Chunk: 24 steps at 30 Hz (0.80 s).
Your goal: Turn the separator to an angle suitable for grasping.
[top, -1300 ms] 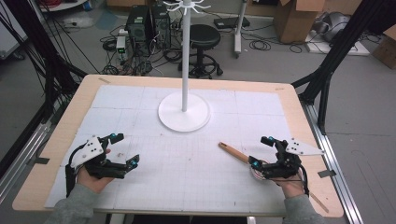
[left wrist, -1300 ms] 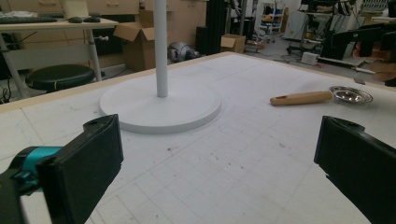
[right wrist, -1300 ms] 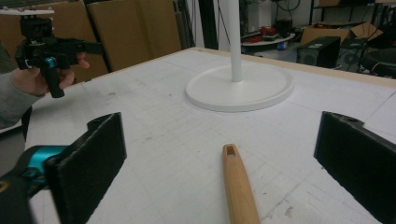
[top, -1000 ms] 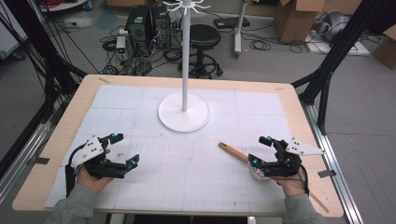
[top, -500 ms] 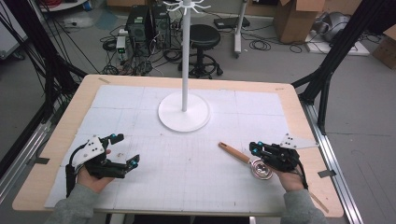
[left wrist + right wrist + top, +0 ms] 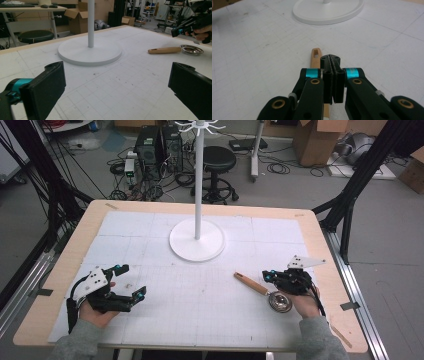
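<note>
Hovering above the strainer's wooden handle (image 6: 315,55), the right tool (image 6: 270,276) has its jaws pressed together, empty; the strainer (image 6: 265,291) lies near the stand's base (image 6: 197,241), the left tool (image 6: 131,281) gaping wide, idle.

Open tongs (image 6: 116,87) facing white stand base (image 6: 90,52)

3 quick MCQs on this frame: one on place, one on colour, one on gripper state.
1. Where does the ladle lie?
A. right of the stand's base, by the right gripper
B. at the table's far left corner
C. on the stand's base

2. What colour is the stand?
A. black
B. white
C. red

3. How do the right gripper's jaws stand?
A. wide open
B. shut
C. clamped on the stand's pole

Answers: A, it lies beside the right hand; B, pole and base are white; B, the pads meet above the wooden handle.
</note>
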Each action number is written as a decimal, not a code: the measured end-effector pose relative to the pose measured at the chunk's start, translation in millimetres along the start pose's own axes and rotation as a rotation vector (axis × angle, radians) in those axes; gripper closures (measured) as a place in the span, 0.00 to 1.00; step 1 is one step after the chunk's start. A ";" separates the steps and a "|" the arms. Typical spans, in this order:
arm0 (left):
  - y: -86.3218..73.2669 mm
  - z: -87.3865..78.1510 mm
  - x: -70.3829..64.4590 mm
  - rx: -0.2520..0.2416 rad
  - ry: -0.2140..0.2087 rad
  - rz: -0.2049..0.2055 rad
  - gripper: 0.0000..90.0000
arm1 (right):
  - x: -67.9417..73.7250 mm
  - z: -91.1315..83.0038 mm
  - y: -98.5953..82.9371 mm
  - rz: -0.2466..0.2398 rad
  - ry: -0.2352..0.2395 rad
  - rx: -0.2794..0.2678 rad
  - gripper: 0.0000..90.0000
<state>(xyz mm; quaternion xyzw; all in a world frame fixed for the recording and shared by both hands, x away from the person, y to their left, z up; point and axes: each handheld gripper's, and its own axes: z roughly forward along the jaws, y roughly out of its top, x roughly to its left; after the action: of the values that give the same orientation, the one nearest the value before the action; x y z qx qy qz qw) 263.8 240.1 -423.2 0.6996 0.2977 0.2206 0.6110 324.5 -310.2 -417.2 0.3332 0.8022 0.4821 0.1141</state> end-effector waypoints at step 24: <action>-0.1 -3.5 4.0 0.004 0.030 -0.018 0.02 | -17.7 22.8 8.5 -0.012 0.008 0.125 1.00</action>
<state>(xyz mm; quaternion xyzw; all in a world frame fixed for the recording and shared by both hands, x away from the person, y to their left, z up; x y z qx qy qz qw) 264.3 245.4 -423.0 0.6947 0.3133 0.2250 0.6072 352.9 -303.1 -424.0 0.3328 0.8333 0.4316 0.0928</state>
